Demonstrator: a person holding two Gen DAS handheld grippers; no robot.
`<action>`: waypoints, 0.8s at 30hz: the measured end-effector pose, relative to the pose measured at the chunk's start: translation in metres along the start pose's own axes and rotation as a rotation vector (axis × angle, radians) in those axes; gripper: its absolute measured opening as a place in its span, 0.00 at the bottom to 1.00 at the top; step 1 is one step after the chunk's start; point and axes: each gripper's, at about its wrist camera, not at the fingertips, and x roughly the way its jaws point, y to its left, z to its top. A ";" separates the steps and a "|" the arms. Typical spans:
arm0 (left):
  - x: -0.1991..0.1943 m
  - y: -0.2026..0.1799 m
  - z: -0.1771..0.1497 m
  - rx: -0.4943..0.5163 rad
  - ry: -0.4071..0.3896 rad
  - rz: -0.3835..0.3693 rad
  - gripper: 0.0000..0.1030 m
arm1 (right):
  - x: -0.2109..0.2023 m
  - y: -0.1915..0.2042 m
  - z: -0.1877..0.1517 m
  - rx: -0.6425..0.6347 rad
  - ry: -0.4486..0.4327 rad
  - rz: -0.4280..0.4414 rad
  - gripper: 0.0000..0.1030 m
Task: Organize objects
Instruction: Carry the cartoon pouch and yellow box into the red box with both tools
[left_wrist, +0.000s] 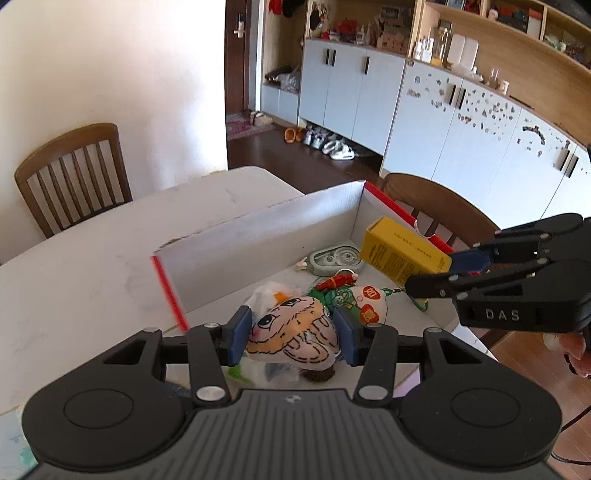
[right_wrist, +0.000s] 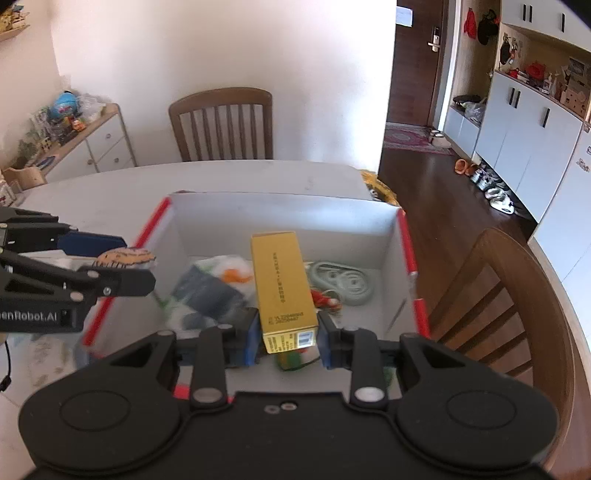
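A flat plush pouch (left_wrist: 291, 334) with a cartoon face drawn on it hangs over the near end of a white cardboard box with red rims (left_wrist: 258, 236). My left gripper (left_wrist: 291, 332) is shut on it. The right gripper (right_wrist: 288, 334) is shut on the near end of a long yellow carton (right_wrist: 282, 284), which slopes over the box's middle. In the left wrist view the right gripper (left_wrist: 432, 273) comes in from the right with the yellow carton (left_wrist: 402, 254). Seen from the right wrist, the left gripper (right_wrist: 136, 262) carries the pouch (right_wrist: 123, 256) at the box's left rim.
Inside the box (right_wrist: 280, 206) lie a grey-green tape dispenser (left_wrist: 334, 258), a red charm (left_wrist: 338, 280), a white-and-green embroidered pouch (left_wrist: 365, 304) and a plastic bag (right_wrist: 218, 273). The box sits on a white table (left_wrist: 92, 266). Wooden chairs (right_wrist: 221, 125) (right_wrist: 498, 295) stand behind and to the right.
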 end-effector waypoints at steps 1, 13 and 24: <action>0.007 -0.002 0.002 0.001 0.009 0.001 0.46 | 0.004 -0.005 0.001 0.007 0.004 -0.004 0.29; 0.075 -0.022 0.011 0.036 0.102 0.019 0.47 | 0.067 -0.029 0.016 -0.008 0.101 0.004 0.29; 0.106 -0.007 0.012 0.024 0.172 0.062 0.47 | 0.110 -0.027 0.017 -0.048 0.188 0.018 0.29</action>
